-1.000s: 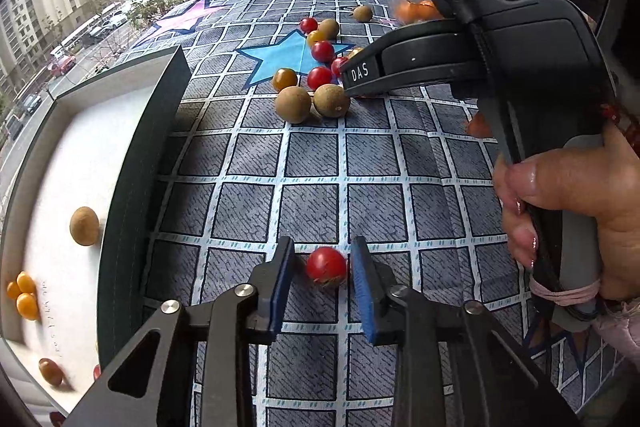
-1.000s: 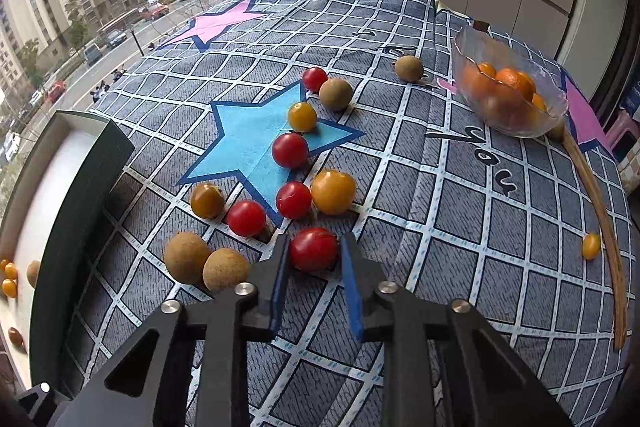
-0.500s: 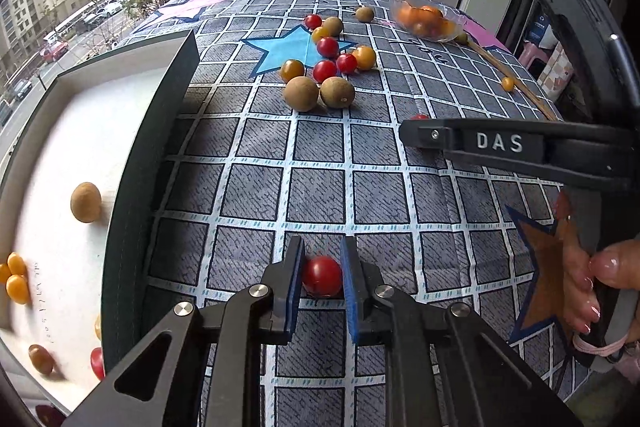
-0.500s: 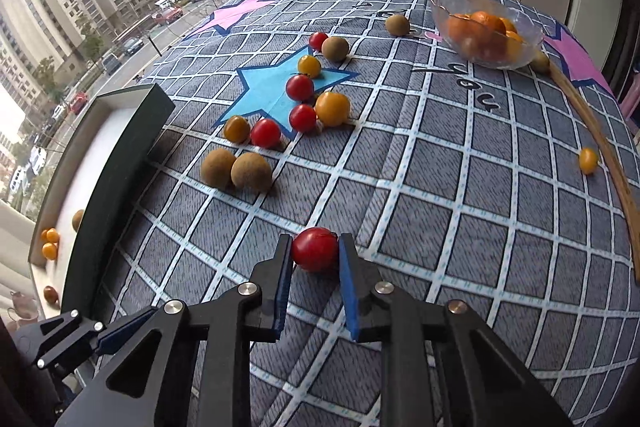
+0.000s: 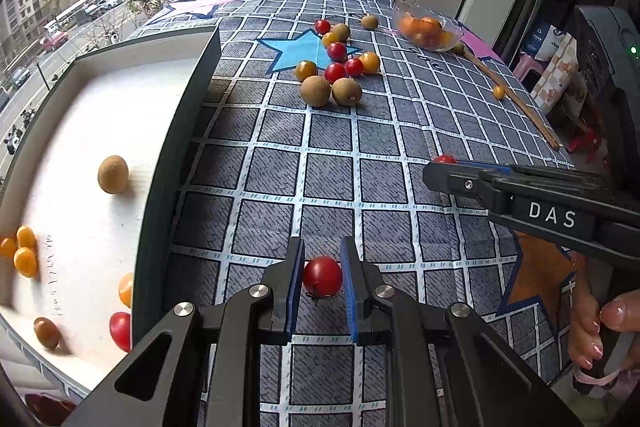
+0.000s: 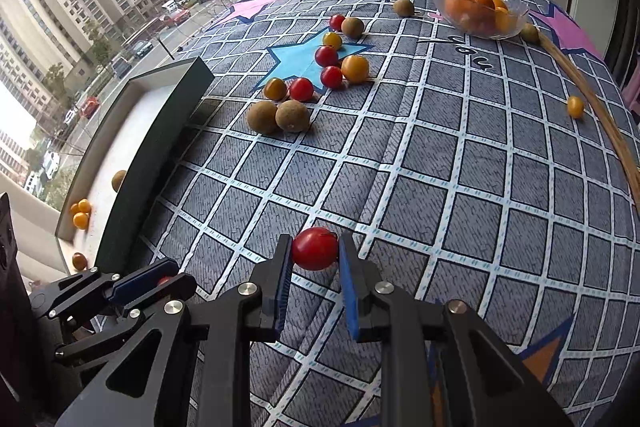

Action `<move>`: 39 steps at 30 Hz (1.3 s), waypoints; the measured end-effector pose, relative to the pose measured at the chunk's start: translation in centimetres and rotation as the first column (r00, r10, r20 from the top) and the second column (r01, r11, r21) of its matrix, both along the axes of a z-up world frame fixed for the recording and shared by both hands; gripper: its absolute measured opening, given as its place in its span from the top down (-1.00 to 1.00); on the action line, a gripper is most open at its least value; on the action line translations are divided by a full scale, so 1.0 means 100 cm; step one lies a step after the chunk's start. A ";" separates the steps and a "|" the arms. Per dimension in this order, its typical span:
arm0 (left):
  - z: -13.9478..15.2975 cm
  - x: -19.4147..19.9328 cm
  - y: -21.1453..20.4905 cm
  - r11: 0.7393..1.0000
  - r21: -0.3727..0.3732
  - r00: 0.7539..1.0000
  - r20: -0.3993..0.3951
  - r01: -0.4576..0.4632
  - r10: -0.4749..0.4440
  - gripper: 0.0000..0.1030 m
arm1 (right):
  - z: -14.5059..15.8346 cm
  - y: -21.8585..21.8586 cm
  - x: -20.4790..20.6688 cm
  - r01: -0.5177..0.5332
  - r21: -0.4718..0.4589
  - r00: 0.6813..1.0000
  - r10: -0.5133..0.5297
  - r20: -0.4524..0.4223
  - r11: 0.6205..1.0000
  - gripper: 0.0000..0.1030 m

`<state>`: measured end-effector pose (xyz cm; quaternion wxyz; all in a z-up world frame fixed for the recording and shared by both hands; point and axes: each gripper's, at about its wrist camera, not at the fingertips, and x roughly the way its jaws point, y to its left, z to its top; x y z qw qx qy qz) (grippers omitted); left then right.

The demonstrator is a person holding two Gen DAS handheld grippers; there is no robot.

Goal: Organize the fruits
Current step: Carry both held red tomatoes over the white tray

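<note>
Red tomato (image 5: 322, 275) clamped in left gripper (image 5: 322, 277) beside white tray (image 5: 92, 107). Second red tomato (image 6: 315, 248) clamped in right gripper (image 6: 314, 259). Checked-cloth worktop (image 6: 460, 163) carries remaining fruit; window behind.

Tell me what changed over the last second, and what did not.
The right gripper carried its red tomato away from the fruit cluster, back toward the near edge beside the left gripper. The left gripper closed on its own red tomato and shifted toward the white tray. The loose fruit, glass bowl and the fruit in the tray stayed put.
</note>
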<state>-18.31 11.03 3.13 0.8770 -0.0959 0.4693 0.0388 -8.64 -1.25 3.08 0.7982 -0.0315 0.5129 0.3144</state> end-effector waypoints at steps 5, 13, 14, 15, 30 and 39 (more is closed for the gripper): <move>0.013 -0.008 0.009 1.000 0.003 0.999 0.032 -0.007 0.007 0.61 | 0.008 0.008 -0.005 -0.013 0.007 1.000 0.013 0.002 1.000 0.52; 0.032 -0.023 0.035 0.998 0.017 0.996 0.078 -0.052 0.051 0.61 | 0.026 0.036 -0.015 -0.073 0.011 0.997 0.072 0.025 0.997 0.52; 0.034 -0.025 0.040 0.998 0.021 0.995 0.084 -0.062 0.060 0.61 | 0.028 0.041 -0.016 -0.082 0.012 0.996 0.082 0.027 0.997 0.52; 0.035 -0.027 0.046 0.997 0.024 0.994 0.088 -0.075 0.072 0.61 | 0.030 0.046 -0.018 -0.092 0.012 0.995 0.091 0.030 0.996 0.52; 0.025 -0.028 0.155 0.955 0.109 0.960 0.071 -0.277 0.271 0.61 | 0.050 0.153 -0.026 -0.257 -0.003 0.966 0.257 0.039 0.966 0.52; 0.009 -0.013 0.179 0.948 0.117 0.956 0.024 -0.294 0.294 0.61 | 0.036 0.203 -0.020 -0.305 -0.061 0.952 0.307 0.018 0.950 0.52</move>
